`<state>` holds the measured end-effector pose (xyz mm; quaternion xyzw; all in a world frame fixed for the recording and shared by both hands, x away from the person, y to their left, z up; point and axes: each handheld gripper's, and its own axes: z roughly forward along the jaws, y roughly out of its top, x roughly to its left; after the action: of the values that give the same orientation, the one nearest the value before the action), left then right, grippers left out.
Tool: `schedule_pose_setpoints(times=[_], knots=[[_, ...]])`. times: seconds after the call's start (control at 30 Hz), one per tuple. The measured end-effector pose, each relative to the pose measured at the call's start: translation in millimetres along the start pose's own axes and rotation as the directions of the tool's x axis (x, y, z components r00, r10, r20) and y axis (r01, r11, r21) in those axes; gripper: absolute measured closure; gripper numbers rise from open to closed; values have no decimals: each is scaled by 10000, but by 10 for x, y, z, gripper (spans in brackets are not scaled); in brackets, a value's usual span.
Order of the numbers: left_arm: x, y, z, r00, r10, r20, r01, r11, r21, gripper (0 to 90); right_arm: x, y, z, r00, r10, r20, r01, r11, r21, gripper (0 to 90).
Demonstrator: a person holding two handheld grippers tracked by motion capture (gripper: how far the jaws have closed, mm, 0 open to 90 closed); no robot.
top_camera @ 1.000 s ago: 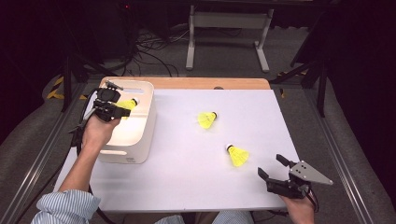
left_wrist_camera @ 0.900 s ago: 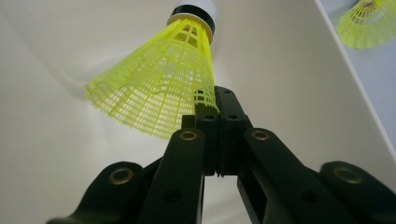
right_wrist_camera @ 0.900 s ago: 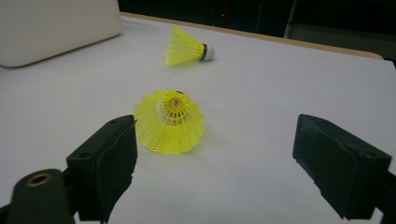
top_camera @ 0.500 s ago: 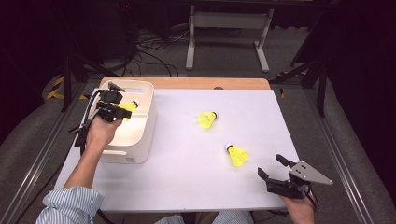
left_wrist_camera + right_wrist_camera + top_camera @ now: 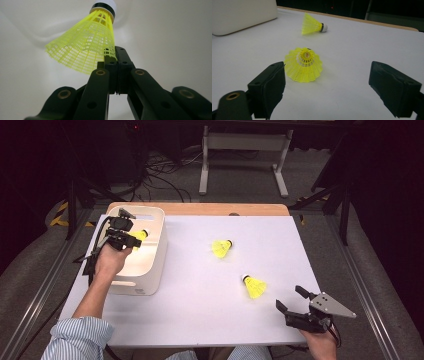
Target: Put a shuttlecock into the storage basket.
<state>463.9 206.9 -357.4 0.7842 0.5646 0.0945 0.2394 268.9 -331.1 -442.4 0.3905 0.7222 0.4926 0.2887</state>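
Right tongs [image 5: 292,299] rest wide apart at the white bench's [image 5: 200,310] near edge, a yellow shuttlecock [image 5: 303,64] just ahead. Another shuttlecock [image 5: 221,248] lies farther back. Left tongs [image 5: 113,56] pinch a third shuttlecock's [image 5: 85,47] skirt over the white bin [image 5: 155,250]. Dark room beyond; cables on floor.

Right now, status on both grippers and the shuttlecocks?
Left gripper shut on a shuttlecock over the white bin. Right gripper open, empty. Two shuttlecocks on table. Nothing in the way.
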Motion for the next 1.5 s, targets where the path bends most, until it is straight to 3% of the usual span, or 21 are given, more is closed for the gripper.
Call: schedule_pose_setpoints(times=[0.47, 0.77, 1.1, 1.27, 1.5], knots=[[1, 1, 3, 10000, -21, 76, 20, 10000, 33, 872, -2, -2, -3, 10000, 2, -9, -2, 10000, -2, 144], [-1, -3, -40, 9998, -140, 112, 143, 9996, -228, 665, -1, -1, 1, 10000, 8, -10, -8, 10000, 12, 144], [-56, -18, -155, 9998, -186, -15, 183, 9941, -1066, 468, -4, -1, 1, 10000, 14, 6, -14, 10000, 11, 144], [-97, -21, -213, 10000, -92, 22, 95, 9882, -1531, 459, -4, -1, 3, 10000, 15, 12, -15, 10000, 18, 144], [-144, -5, -275, 9996, 66, 283, -18, 9856, -1690, 452, -4, -2, 1, 10000, 38, 13, -38, 10000, 0, 144]])
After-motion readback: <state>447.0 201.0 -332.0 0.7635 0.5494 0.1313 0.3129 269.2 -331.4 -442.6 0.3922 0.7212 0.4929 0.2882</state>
